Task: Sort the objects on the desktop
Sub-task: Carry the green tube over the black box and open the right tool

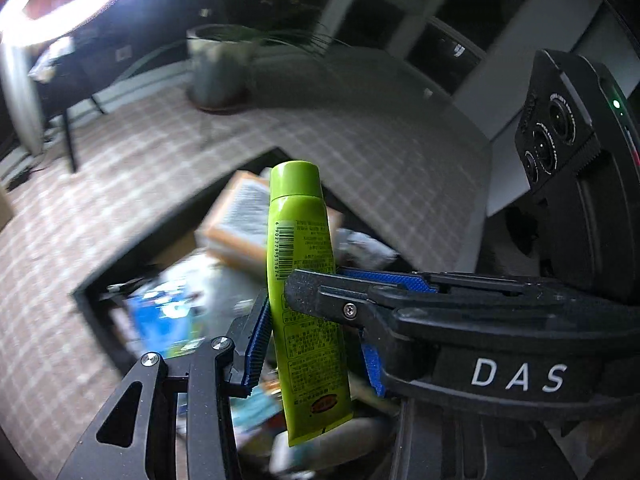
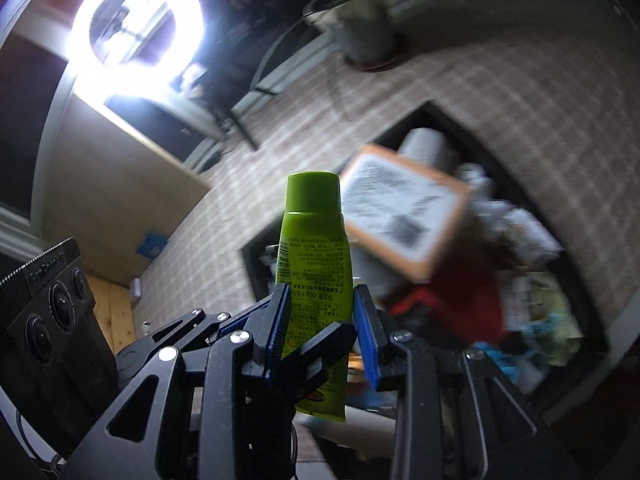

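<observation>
both grippers clamped on one green tube (image 1: pixel 304 300), cap end pointing away from the cameras, crimped end toward them

left gripper (image 1: pixel 316 320): jaws closed on the tube's lower half, blue pads (image 1: pixel 258 340) pressed against its flat sides. in the left wrist view, right gripper (image 1: pixel 400 300) reaching in from the right edge, lettered "das", crossing the tube just above the left one's pads

right gripper (image 2: pixel 320 332): jaws closed on the same tube (image 2: pixel 316 264), blue pads (image 2: pixel 280 328) flat against both sides near mid-length. in the right wrist view, one black finger of the left gripper (image 2: pixel 320 344) lying slantwise across the tube's front, below the pads

tube held in the air, well above a black bin (image 1: pixel 92 308) sunk among checked cloth on the table (image 1: pixel 120 160). bin (image 2: pixel 440 120) crowded with blurred things: an orange-edged box (image 2: pixel 404 208) with a printed white face, something red (image 2: pixel 456 304), blue and white packets (image 1: pixel 164 316). same box (image 1: pixel 236 216) seen just behind the tube's cap in the left wrist view

farther back on the table, a potted plant (image 1: pixel 218 68) on a brown saucer. ring light (image 2: pixel 132 28) glaring at upper left; plant pot (image 2: pixel 366 36) at the top of the right wrist view

surroundings smeared by motion blur, small print on the tube unreadable
</observation>
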Motion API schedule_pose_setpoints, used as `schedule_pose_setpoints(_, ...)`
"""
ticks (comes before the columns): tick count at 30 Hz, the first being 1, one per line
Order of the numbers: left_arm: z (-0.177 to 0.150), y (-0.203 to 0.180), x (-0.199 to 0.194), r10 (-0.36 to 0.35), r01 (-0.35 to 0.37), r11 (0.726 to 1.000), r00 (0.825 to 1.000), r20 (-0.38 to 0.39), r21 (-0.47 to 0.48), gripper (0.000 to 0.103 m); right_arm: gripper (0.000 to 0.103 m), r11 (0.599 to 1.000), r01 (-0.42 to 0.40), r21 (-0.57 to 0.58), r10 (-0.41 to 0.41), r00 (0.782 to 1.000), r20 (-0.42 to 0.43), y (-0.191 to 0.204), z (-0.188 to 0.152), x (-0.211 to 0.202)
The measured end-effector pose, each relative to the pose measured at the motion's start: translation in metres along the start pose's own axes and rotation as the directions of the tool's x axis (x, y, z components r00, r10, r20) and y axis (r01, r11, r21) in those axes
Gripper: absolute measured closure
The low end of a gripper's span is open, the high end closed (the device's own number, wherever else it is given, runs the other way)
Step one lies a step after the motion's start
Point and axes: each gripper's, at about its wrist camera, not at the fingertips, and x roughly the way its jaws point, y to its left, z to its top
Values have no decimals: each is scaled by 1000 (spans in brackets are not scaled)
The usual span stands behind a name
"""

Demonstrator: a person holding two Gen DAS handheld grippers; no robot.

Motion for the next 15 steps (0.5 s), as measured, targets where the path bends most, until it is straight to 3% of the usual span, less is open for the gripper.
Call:
schedule_pose_setpoints(7,10,-45,41,-28,29,999,998,-51,18,64,69,998,64,10,-64,998,-26,-47,12,-13)
schedule_pose_setpoints(10,15,-46,47,-11,12,1000,998,-61,10,57,54,994,109,12,-109,994,2,-55,17,-18)
schedule_pose_setpoints(15,15,-36,42,14,-14,1000,999,-49,-8,57,50,993,121,-2,-121,993,12,-63,20,-21)
